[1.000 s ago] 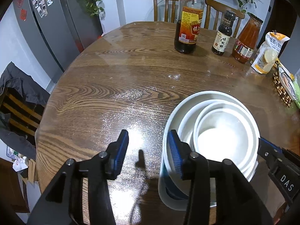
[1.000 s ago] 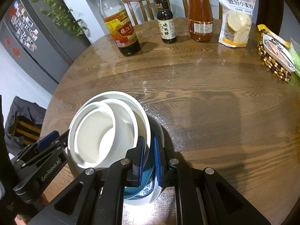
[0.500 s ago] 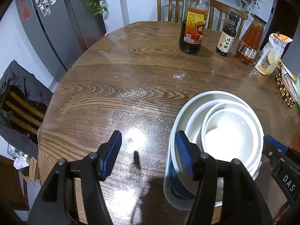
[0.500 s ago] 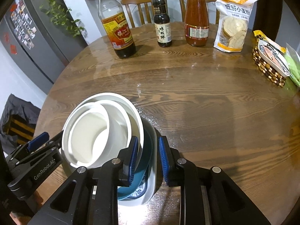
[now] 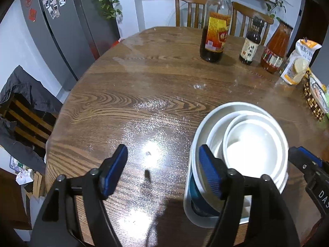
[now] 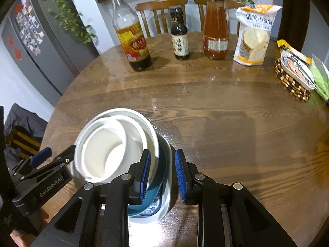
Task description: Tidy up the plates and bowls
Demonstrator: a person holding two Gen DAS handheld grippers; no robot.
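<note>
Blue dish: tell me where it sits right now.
In the right wrist view the blue dish sits low and left of centre, under the nested white bowls and inside the white plate, near the table's front edge.

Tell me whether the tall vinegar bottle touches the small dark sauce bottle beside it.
Apart. The right wrist view shows bare table between the vinegar bottle and the small dark sauce bottle.
</note>
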